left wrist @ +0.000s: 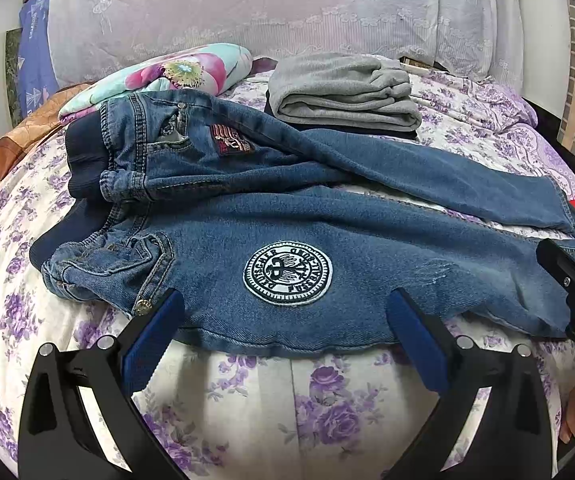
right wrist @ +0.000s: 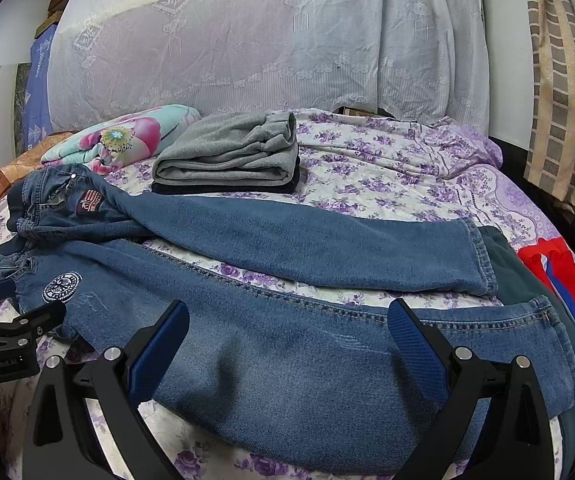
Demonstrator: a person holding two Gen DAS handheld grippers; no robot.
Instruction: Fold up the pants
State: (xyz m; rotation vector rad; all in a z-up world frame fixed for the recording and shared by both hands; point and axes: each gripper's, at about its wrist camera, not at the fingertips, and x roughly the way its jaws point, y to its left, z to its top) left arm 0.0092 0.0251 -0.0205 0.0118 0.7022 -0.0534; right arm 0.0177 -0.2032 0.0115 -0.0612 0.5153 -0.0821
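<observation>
Both tools (left wrist: 285, 322) (right wrist: 289, 334) wide open over jeans (right wrist: 307, 344)

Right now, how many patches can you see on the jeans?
2. A round white patch sits on the near leg below the waistband; a rectangular dark red patch is on the far leg near the pocket. Others may be hidden underneath.

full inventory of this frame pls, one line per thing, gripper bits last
jeans: 1, blue denim, spread across bed, legs apart
round patch: 1, white and black, near jeans leg
folded pants: 1, grey, behind jeans on a dark folded item
floral bundle: 1, pink and teal, far left
bedsheet: 1, white with purple flowers, under everything
lace cover: 1, white, at the back
red and blue fabric: 1, right edge
left gripper: open, over jeans near patch
right gripper: open, over near leg
</observation>
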